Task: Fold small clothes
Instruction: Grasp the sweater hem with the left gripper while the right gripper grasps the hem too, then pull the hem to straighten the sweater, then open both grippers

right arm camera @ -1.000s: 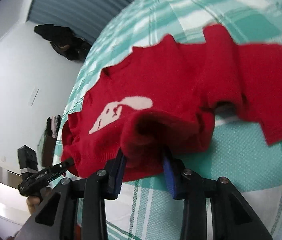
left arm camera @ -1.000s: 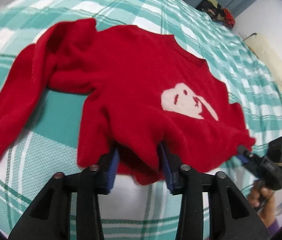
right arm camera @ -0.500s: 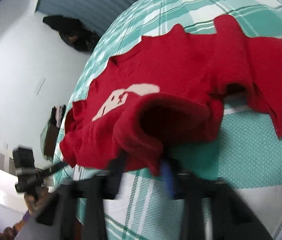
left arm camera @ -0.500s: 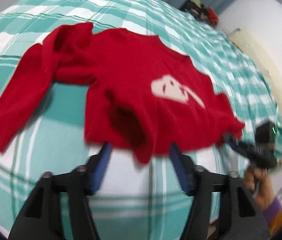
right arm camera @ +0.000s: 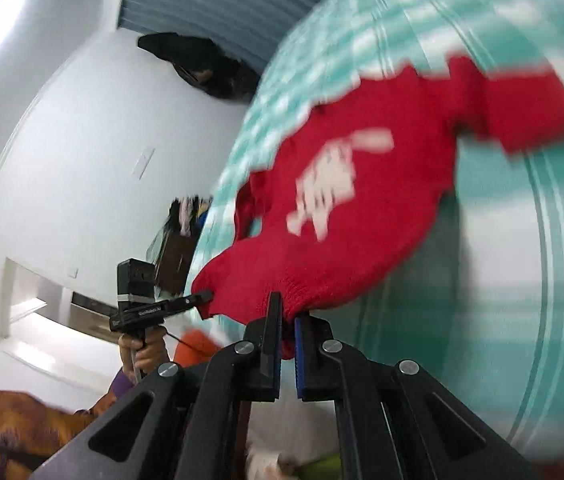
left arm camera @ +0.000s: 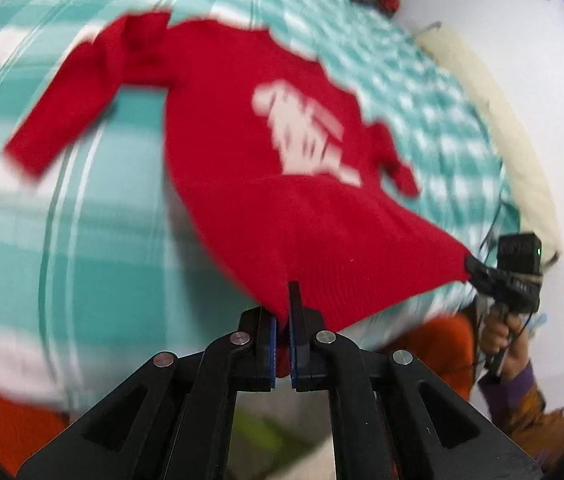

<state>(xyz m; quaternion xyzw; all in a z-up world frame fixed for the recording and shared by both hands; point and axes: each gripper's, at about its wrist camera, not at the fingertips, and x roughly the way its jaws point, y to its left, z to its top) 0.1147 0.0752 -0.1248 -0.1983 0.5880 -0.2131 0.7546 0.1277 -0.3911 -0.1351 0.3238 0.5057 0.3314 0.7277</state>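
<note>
The red sweater (left arm camera: 241, 168) lies spread over the green and white checked bed cover (left arm camera: 41, 216), filling the middle of the left wrist view, with its white picture (left arm camera: 302, 132) facing up. The left gripper (left arm camera: 282, 320), at the bottom middle of that view, is clamped tight on the bottom edge of the sweater. The right gripper (right arm camera: 288, 320), at the bottom middle of its own view, also pinches that bottom edge, at the other corner. Between the two, the edge is pulled up off the bed, while the top part and one long sleeve (left arm camera: 69, 108) at the upper left lie on the cover. Both views are blurry. No fold looks made so far: the body is flat and open, and the sleeves stick out. My guess is the folding has only just begun, so nearly all of it is left.
</note>
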